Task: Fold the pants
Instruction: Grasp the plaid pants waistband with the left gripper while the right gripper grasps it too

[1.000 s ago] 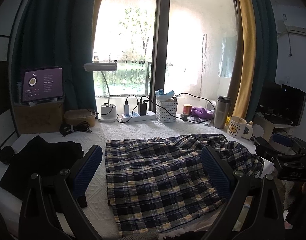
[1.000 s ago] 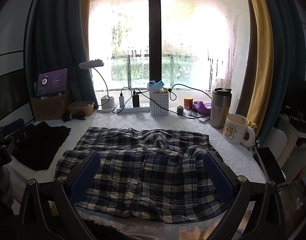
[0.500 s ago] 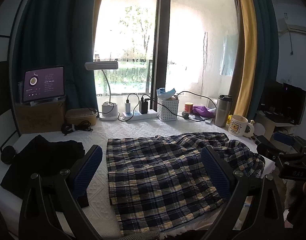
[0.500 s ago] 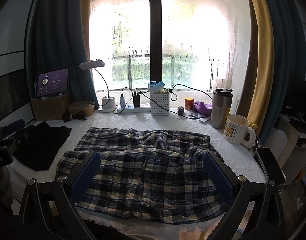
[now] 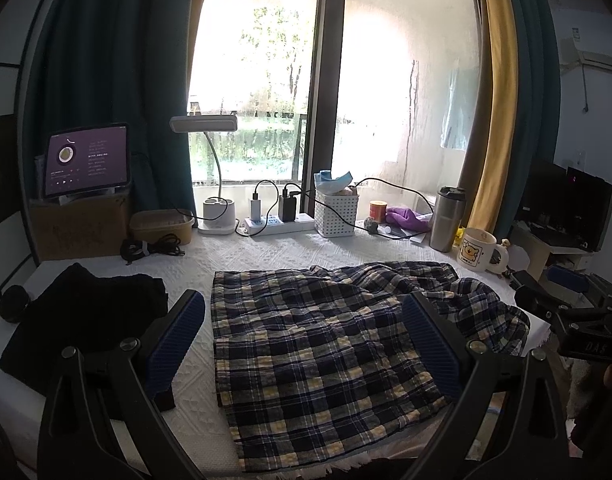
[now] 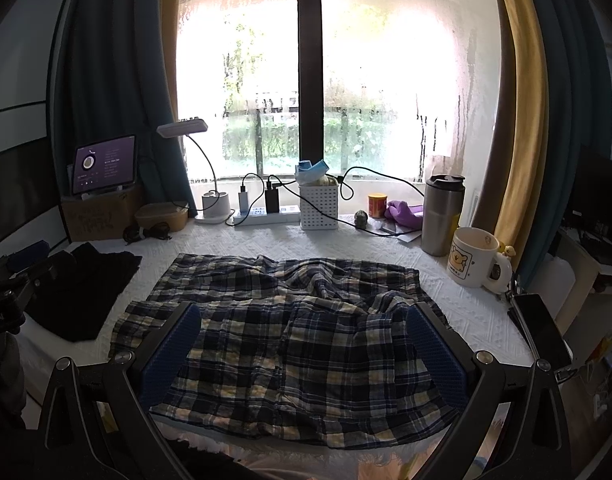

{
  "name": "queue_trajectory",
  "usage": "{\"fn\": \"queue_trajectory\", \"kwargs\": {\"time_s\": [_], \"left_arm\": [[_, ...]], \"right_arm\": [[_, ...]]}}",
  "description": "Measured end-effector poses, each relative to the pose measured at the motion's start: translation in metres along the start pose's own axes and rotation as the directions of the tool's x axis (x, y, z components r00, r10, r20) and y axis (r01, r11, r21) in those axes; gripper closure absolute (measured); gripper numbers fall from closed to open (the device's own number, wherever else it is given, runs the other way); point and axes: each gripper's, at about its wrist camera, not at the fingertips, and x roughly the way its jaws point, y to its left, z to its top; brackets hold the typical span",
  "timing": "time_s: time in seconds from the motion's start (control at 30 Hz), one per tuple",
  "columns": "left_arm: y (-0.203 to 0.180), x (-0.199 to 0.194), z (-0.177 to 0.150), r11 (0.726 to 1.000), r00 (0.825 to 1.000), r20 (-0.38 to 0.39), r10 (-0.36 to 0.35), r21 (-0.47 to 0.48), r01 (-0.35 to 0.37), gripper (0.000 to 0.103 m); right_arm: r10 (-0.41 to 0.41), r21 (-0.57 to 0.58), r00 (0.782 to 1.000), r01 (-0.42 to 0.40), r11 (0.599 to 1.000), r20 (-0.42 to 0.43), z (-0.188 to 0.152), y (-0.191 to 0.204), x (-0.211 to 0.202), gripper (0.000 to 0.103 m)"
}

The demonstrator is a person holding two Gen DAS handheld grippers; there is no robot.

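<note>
Blue, white and yellow plaid pants (image 5: 326, 344) lie loosely spread and rumpled on the white quilted table (image 5: 265, 252). They also show in the right wrist view (image 6: 297, 336). My left gripper (image 5: 303, 344) is open and empty, held above the near left part of the pants. My right gripper (image 6: 301, 350) is open and empty above the near middle of the pants. The right gripper's body shows at the right edge of the left wrist view (image 5: 566, 320).
A black garment (image 5: 81, 316) lies left of the pants. Along the window stand a tablet on a box (image 5: 87, 160), a desk lamp (image 5: 215, 216), a power strip (image 5: 277, 224), a white basket (image 5: 336, 212), a steel tumbler (image 6: 440, 216) and a bear mug (image 6: 476, 256). A phone (image 6: 540, 328) lies at the right edge.
Both grippers have drifted very slightly; the view of the pants has shifted a little. The pants lie as before and both grippers stay open.
</note>
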Motion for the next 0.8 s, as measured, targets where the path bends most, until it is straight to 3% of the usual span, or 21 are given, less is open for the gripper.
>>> {"fn": "queue_trajectory", "kwargs": {"time_s": [0.33,0.6,0.8], "left_arm": [[-0.001,0.013,-0.003,1.000,0.999,-0.034,0.011,0.019,-0.010,0.005],[0.006,0.059,-0.009,0.999,0.990,-0.135,0.038,0.030,-0.034,0.005],[0.016,0.100,-0.013,0.998,0.974,-0.219,0.065,0.023,-0.061,0.005]], "right_arm": [[-0.003,0.013,1.000,0.003,1.000,-0.026,-0.005,-0.008,0.010,0.000],[-0.038,0.044,0.994,0.043,0.998,-0.102,-0.010,-0.036,0.057,0.000],[-0.045,0.059,0.986,0.055,0.997,-0.163,-0.010,-0.053,0.094,0.000]]}}
